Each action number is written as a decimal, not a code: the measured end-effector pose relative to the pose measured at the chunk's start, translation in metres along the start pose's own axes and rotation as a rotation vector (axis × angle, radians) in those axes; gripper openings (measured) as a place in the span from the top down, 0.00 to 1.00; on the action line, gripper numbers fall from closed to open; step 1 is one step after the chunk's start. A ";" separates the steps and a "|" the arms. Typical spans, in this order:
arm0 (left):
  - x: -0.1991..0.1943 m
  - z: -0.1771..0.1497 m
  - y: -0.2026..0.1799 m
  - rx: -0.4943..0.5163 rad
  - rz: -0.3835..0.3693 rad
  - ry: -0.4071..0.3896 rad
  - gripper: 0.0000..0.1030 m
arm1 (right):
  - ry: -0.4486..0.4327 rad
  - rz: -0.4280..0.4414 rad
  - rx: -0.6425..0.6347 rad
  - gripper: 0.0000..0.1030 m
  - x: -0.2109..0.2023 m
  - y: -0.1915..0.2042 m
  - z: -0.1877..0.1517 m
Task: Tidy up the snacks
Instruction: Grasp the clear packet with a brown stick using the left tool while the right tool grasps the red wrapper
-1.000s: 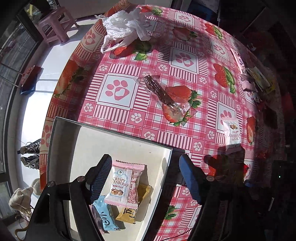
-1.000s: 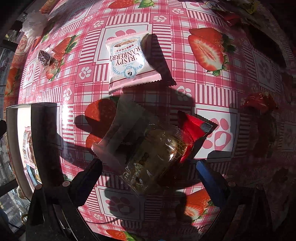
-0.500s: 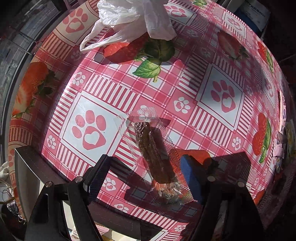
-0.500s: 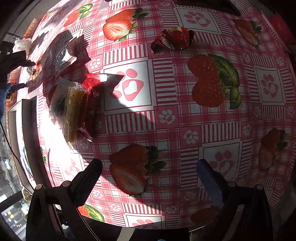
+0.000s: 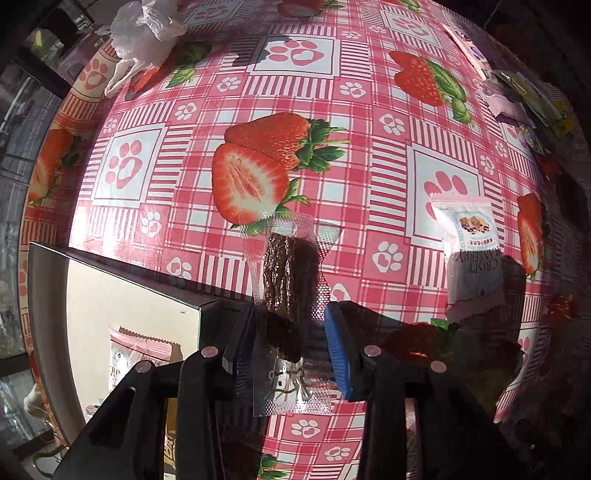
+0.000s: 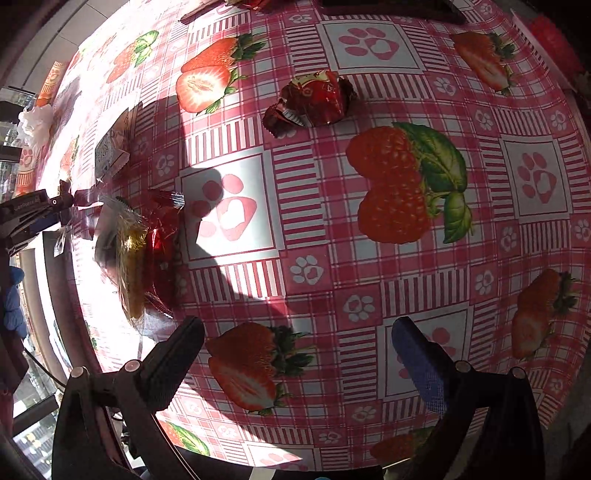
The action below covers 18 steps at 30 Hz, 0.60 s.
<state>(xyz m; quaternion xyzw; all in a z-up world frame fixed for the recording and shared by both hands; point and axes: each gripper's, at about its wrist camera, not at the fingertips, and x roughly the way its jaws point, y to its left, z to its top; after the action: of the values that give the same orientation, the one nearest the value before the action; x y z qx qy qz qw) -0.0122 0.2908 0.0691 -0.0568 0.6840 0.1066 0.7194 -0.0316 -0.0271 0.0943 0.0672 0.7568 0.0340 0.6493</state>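
Observation:
My left gripper [image 5: 290, 343] is shut on a clear-wrapped brown snack bar [image 5: 290, 280] and holds it above the table, beside the white box [image 5: 122, 295]. The box holds a pink Crispy Cranberry packet [image 5: 138, 356]. Another pink Crispy Cranberry packet [image 5: 471, 243] lies on the table to the right. My right gripper [image 6: 297, 354] is open and empty over the strawberry tablecloth. In the right wrist view a red wrapped snack [image 6: 314, 101] lies ahead, and a yellow snack in clear wrap on a red packet [image 6: 144, 254] lies at left.
A crumpled white plastic bag [image 5: 144, 33] sits at the far left edge of the round table. Several small packets [image 5: 517, 96] lie at the far right edge. The left gripper [image 6: 29, 214] shows at the left of the right wrist view.
My left gripper closed on the brown snack bar and lifted it toward the box. My right gripper swung further right, away from the yellow and red packets, toward the red wrapped snack.

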 end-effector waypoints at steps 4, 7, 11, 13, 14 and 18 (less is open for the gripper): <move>0.001 -0.041 -0.007 0.020 0.006 0.015 0.55 | -0.035 0.001 0.020 0.01 -0.010 -0.011 0.042; 0.001 -0.049 -0.006 0.021 0.003 0.006 0.53 | -0.052 0.017 0.060 0.01 -0.014 -0.018 0.078; 0.004 -0.036 -0.010 0.040 0.031 -0.008 0.30 | -0.052 0.060 0.154 0.01 -0.010 -0.030 0.122; 0.005 -0.031 -0.009 0.026 0.014 -0.010 0.28 | -0.043 0.075 0.163 0.05 -0.006 -0.028 0.134; 0.006 -0.029 -0.006 0.020 0.004 -0.009 0.29 | -0.041 0.077 0.160 0.13 -0.005 -0.028 0.139; 0.000 -0.021 -0.017 0.060 -0.036 -0.033 0.59 | -0.078 -0.008 0.093 0.66 -0.010 -0.019 0.154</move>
<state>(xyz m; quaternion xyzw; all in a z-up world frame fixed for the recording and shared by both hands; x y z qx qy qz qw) -0.0292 0.2697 0.0667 -0.0459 0.6739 0.0739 0.7337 0.1208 -0.0530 0.0776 0.0956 0.7318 -0.0061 0.6747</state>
